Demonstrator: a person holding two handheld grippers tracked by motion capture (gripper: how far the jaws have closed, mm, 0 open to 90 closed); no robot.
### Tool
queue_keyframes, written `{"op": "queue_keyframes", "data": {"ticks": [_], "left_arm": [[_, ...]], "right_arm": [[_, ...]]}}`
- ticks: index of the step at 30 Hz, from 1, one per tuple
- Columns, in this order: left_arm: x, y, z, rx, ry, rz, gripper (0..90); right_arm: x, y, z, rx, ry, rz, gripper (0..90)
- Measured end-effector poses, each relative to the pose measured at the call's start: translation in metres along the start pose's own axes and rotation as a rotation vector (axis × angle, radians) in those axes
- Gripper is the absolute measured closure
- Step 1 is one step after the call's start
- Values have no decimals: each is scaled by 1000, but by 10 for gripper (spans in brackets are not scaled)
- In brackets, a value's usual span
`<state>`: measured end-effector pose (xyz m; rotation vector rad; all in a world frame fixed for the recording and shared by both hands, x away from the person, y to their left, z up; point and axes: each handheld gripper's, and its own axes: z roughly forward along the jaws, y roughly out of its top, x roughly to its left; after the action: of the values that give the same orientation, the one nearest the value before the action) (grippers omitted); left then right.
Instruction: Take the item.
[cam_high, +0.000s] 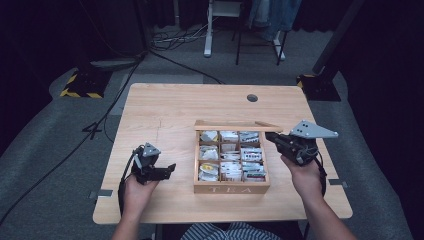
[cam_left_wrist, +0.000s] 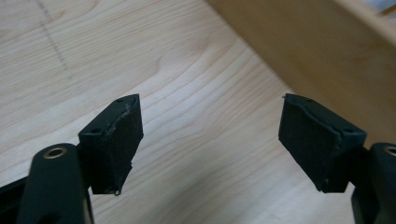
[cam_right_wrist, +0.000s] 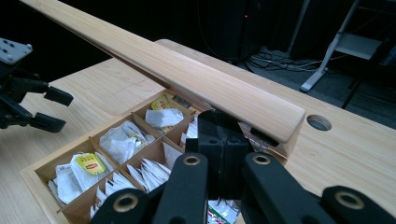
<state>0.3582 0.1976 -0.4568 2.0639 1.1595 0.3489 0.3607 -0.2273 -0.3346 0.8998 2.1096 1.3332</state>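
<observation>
Tea box (cam_high: 231, 188) compartments hold tea bags (cam_right_wrist: 122, 140); lid (cam_right_wrist: 187, 74) raised just beyond clenched right gripper (cam_right_wrist: 223, 140), apparently ungrasped; left gripper (cam_left_wrist: 210, 144) spread, empty.

- Tea box (cam_left_wrist: 327, 51): in the left gripper view only a blurred stretch of one wooden wall is visible, cut off by the top and right edges.
- Lid (cam_right_wrist: 177, 74): its far end runs off the upper left corner in the right gripper view.
- Tea bags (cam_high: 231, 156): labels too small to read from above.
</observation>
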Motion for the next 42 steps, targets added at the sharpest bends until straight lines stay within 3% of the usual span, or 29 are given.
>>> {"op": "queue_keyframes", "data": {"ticks": [2,7,8,13,17,19,20,22,24,30,33,37,42], "left_arm": [[-11,8,-5,-16,-54,-5,253],[-28,17,-9,-34,-85,35,264],[-35,21,-12,-44,-112,46,266],[-51,29,-17,-87,-163,75,283],[-79,44,-17,-94,-275,148,317],[-89,50,-15,-99,-303,178,332],[-89,50,-15,-99,-303,178,346],[-97,55,-12,-123,-373,164,378],[-99,56,-12,-125,-387,167,394],[-121,69,7,-29,-429,249,483],[-124,74,14,-8,-429,271,513],[-131,79,29,18,-474,277,581],[-140,85,47,60,-485,297,626]], "right_arm": [[0,-1,0,-1,-2,-2,897],[1,-1,0,-1,-4,-7,897],[0,-1,0,-3,-1,-7,897],[0,-1,0,-5,2,-6,894],[0,-2,0,-4,4,-12,893],[0,-2,0,-5,7,-12,887],[0,-2,0,-5,7,-12,887],[-1,-2,-1,-2,17,-6,881],[-1,-2,-1,-1,19,-5,882],[0,-3,-1,2,23,-4,882],[-1,-3,-1,2,23,-5,882],[-1,-3,-1,-2,26,-6,882],[-1,-3,-1,-5,25,-7,882]]}}
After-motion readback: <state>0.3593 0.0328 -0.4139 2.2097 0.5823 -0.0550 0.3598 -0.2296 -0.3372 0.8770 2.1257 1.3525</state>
